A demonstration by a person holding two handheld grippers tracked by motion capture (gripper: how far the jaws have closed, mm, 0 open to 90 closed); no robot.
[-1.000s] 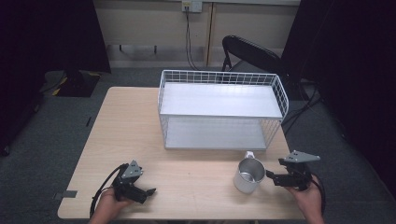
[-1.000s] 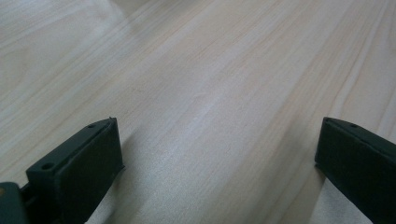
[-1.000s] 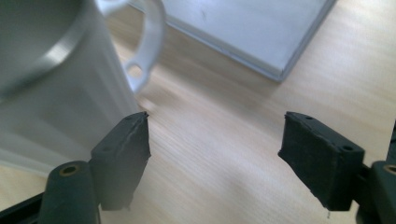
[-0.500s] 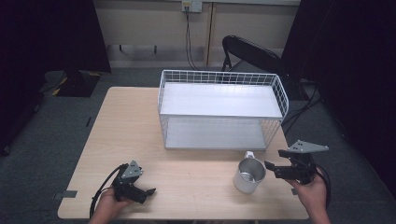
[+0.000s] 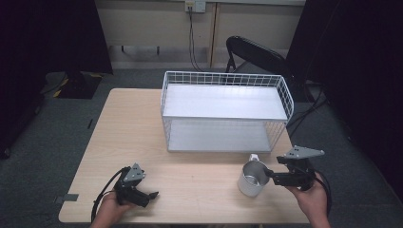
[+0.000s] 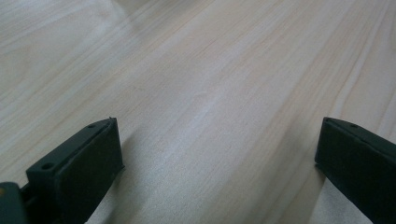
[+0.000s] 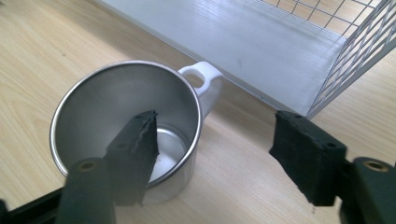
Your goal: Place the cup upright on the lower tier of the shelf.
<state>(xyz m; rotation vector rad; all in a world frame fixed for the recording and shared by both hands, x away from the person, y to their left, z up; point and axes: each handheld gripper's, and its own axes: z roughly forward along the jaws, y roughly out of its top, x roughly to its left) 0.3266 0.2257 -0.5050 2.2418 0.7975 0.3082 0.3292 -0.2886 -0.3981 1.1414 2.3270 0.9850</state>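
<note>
One jaw now inside mug (image 7: 126, 126)

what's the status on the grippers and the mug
Right gripper open, one jaw over the mug rim, no grip. Left gripper open, low over table. Rack just behind mug.

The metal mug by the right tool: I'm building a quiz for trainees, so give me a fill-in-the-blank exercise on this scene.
1. One jaw of the right tool is inside the metal mug and the other outside, so its jaws straddle the mug's ____.
2. The mug's handle is coloured ____.
3. The left tool rests on the table with its jaws ____.
4. The mug's handle points toward the white wire ____.

Missing words: rim; white; open; rack
</note>
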